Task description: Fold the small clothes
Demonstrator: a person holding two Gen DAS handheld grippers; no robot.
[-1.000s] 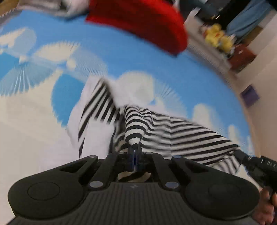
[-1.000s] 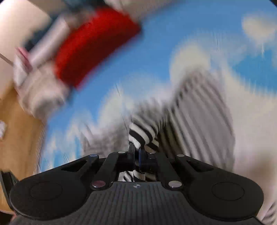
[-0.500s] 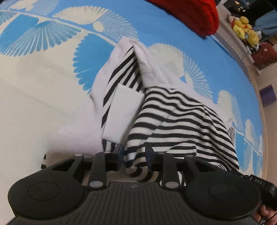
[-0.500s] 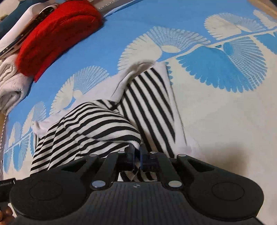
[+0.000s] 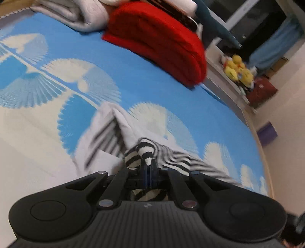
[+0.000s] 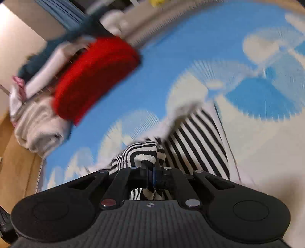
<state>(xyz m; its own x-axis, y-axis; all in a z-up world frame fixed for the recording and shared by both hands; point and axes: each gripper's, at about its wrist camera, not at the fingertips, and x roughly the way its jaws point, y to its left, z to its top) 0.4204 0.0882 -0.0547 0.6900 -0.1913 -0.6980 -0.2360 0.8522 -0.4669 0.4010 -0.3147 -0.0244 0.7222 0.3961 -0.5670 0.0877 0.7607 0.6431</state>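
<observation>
A small black-and-white striped garment (image 5: 171, 162) with white parts lies partly folded on a blue and white patterned bed cover (image 5: 133, 80). My left gripper (image 5: 148, 170) is shut on a bunched striped edge of it and holds that edge raised. In the right wrist view my right gripper (image 6: 150, 172) is shut on another bunched edge of the same striped garment (image 6: 194, 145), lifted off the cover (image 6: 190, 47). Both views are motion-blurred.
A folded red knit item (image 5: 162, 43) lies at the far side of the bed and shows in the right wrist view (image 6: 95, 76). Grey-white folded cloth (image 5: 76, 15) sits beside it. Yellow plush toys (image 5: 238, 70) sit on a ledge beyond the bed edge.
Half a second ago the left jaws stood apart over the flat garment. Now both grippers are shut on striped edges and have lifted them, and the views swing up.
</observation>
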